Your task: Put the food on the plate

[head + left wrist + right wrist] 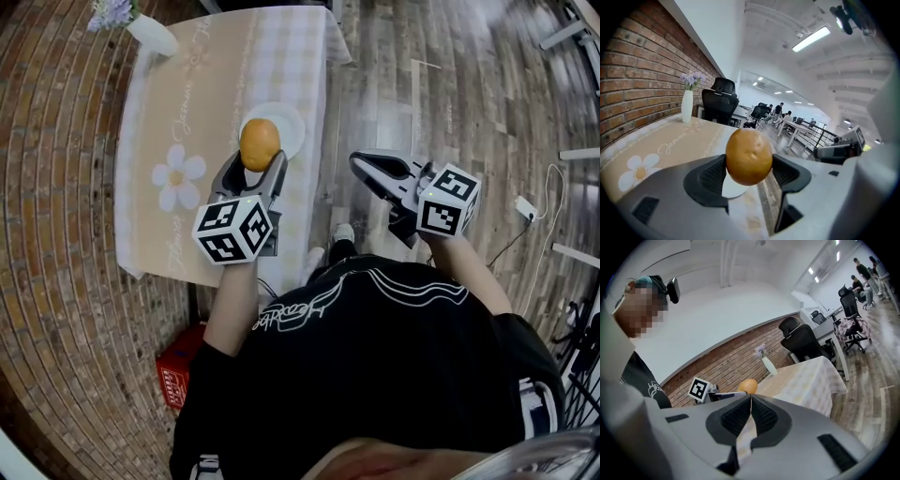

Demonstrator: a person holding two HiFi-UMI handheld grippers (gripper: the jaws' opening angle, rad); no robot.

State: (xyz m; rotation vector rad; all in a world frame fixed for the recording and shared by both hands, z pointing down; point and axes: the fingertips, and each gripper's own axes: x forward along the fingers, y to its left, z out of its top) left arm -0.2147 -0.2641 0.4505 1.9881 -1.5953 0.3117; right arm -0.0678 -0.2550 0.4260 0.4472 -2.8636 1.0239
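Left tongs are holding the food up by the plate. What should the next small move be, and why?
Probably lower the left tongs toward the plate. They are shut on the food, which hangs above the plate, and the left gripper view shows a gap beneath it, so opening now would likely drop it. The right tongs are shut, empty and off to the side.

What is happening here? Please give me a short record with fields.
Left gripper: shut on the food, held up off the table
Food: round, orange-brown, not yet on the plate
Plate: white, on the table, just beyond the food
Right gripper: shut, empty, off to the table's side
Table: flower-print cloth, vase at the far corner
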